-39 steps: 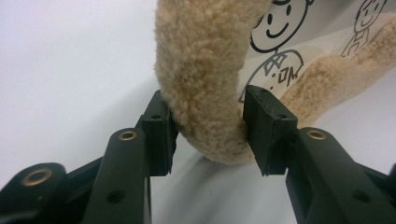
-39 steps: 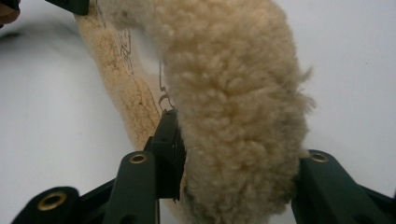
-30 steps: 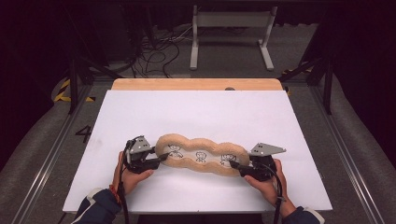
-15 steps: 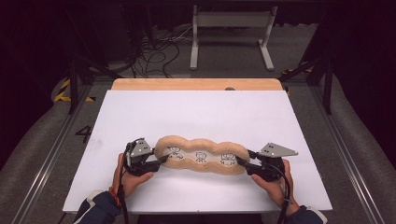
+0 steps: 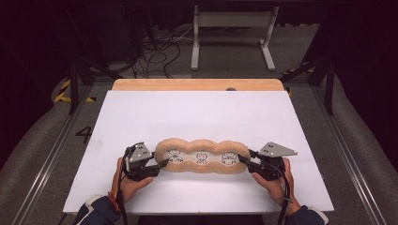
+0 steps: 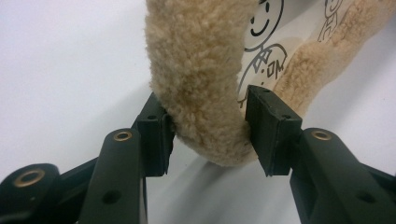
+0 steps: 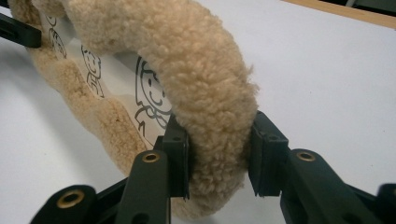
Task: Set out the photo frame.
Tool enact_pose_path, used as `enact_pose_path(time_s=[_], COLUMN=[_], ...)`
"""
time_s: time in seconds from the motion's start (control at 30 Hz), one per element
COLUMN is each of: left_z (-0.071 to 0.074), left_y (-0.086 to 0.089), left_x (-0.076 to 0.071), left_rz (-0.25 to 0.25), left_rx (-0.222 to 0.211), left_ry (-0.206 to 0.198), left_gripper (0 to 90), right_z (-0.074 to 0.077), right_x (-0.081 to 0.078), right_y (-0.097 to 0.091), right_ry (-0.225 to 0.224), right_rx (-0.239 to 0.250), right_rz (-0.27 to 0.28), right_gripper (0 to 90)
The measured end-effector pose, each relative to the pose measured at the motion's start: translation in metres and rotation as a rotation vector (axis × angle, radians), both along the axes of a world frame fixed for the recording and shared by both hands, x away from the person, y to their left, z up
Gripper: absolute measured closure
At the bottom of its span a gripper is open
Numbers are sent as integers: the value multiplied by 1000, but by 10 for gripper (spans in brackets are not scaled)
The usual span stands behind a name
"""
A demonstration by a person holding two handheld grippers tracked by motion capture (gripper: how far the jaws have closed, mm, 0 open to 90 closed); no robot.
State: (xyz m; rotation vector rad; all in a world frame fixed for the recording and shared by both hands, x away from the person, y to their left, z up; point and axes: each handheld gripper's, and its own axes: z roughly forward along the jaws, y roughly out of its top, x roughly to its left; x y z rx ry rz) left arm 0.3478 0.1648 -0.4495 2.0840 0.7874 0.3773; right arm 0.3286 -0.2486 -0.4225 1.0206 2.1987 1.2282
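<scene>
A long tan fleece cushion (image 5: 202, 145) with three lobes and a clear middle panel printed with cartoon figures lies across the white board (image 5: 197, 112). My left gripper (image 5: 162, 163) holds its left end, and both pads press the fleece rim (image 6: 201, 93) in the left gripper view. At the other end, the jaws of my right gripper (image 5: 243, 159) have just been closing with the rim (image 7: 210, 107) between them. Their pads now squeeze the fleece in the right gripper view. A hand holds each gripper from the near side.
The board rests on a wooden tabletop (image 5: 197, 85) whose far edge shows. Beyond it on the grey floor stand a white metal frame (image 5: 232, 33) and a tangle of cables (image 5: 155, 51). Metal rails (image 5: 51, 154) run along both sides.
The right hand and its grey plate have shifted slightly to the right at the cushion's end. The left hand and the cushion have stayed in place.
</scene>
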Motion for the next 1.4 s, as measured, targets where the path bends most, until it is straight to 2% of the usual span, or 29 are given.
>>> enact_pose_path(time_s=[0.13, 0.5, 0.63, 0.83, 1.07, 1.4], left_z=[0, 0, 0, 1, 2, 5], left_y=[0, -1, -2, -3, -4, -4], left_x=[-1, -2, -2, -3, -4, -4], left_rz=[1, 2, 0, -10, -12, -20], left_rx=[3, 6, 11, 35, 45, 41], left_ry=[-4, -11, -16, -37, -51, -71], left_gripper=[533, 529, 527, 513, 475, 385], right_z=[0, -1, -1, -2, -2, -1], right_x=[0, 5, 8, 8, 13, 15], right_y=[1, 5, 5, 7, 13, 13], right_ry=[-18, -11, -6, -4, 24, 28], right_rx=[-23, -52, -48, -62, -122, -110], right_rz=[4, 12, 12, 10, 26, 19], right_gripper=[642, 595, 574, 545, 448, 373])
